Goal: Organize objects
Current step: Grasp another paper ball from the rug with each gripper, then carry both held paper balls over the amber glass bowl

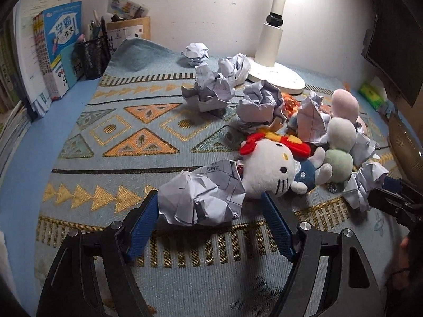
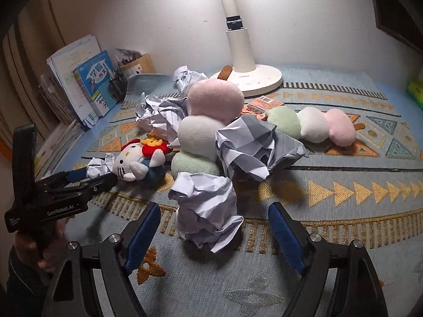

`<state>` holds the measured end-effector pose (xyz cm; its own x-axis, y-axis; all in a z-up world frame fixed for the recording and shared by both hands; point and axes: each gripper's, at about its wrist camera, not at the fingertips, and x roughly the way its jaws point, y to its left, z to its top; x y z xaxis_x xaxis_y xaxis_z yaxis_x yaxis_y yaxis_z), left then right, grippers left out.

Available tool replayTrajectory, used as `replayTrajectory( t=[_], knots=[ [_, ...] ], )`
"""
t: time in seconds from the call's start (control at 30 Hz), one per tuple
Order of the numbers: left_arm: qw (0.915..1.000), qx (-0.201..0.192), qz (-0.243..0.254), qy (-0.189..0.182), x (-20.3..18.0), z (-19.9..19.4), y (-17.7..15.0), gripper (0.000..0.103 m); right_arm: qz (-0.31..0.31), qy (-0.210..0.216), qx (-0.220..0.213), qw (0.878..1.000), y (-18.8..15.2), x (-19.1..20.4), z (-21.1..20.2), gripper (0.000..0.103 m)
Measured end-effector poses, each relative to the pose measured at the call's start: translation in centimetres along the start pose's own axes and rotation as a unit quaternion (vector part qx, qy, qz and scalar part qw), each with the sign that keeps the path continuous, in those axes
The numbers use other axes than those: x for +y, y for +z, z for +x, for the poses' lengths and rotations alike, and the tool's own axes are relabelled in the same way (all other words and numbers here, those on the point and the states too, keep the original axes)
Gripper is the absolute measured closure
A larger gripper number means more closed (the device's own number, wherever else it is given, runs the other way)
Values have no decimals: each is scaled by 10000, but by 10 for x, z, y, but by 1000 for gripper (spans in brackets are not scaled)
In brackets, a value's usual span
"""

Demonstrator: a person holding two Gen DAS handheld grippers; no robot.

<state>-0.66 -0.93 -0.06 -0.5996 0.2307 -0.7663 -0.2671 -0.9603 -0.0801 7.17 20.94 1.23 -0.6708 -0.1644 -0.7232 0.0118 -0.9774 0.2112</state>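
Observation:
Crumpled paper balls and plush toys lie on a patterned blue mat (image 1: 132, 174). My left gripper (image 1: 208, 195) is open around one paper ball (image 1: 203, 200); its left pad is at the paper's edge and its right pad stands apart. A white cat plush (image 1: 267, 169) lies just behind that ball. My right gripper (image 2: 214, 206) is open, with another paper ball (image 2: 206, 211) standing between its pads, a gap on each side. The right wrist view shows the left gripper (image 2: 97, 174) at the far left beside the cat plush (image 2: 132, 163).
Several more paper balls (image 1: 211, 89) and two three-ball plush skewers (image 2: 206, 132) (image 2: 312, 124) crowd the mat's middle. A white lamp base (image 2: 253, 79) stands at the back. Books (image 1: 58, 52) and a mesh pen holder (image 1: 92, 52) line the back left. An orange box (image 2: 261, 107) lies near the lamp.

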Motion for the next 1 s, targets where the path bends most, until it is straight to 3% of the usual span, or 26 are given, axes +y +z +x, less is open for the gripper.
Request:
replayTrajectory(
  t=[0.13, 0.23, 0.53, 0.67, 0.73, 1.0],
  knots=[
    [10000, -82, -33, 9, 1, -3, -1, 31, -375, -439, -18, 9983, -1, 15, 4, 22],
    [9998, -95, -166, -26, 6, -3, -1, 47, -498, -522, 169, 9972, -1, 18, 14, 57],
    [9990, -380, -240, 87, 4, -18, -5, 49, -550, 73, -510, 9972, -9, 17, -21, 58],
    [9941, -709, -660, -496, -4, -45, -22, 49, -327, 142, -632, 9974, -16, 10, -38, 57],
    [9936, -798, -582, -546, -20, -54, -27, 49, -279, 268, -587, 9975, -23, 8, -44, 57],
    [9930, -915, -97, -746, -74, -61, -32, 49, -196, 88, -490, 9986, -39, -3, -56, 57]
  ],
)
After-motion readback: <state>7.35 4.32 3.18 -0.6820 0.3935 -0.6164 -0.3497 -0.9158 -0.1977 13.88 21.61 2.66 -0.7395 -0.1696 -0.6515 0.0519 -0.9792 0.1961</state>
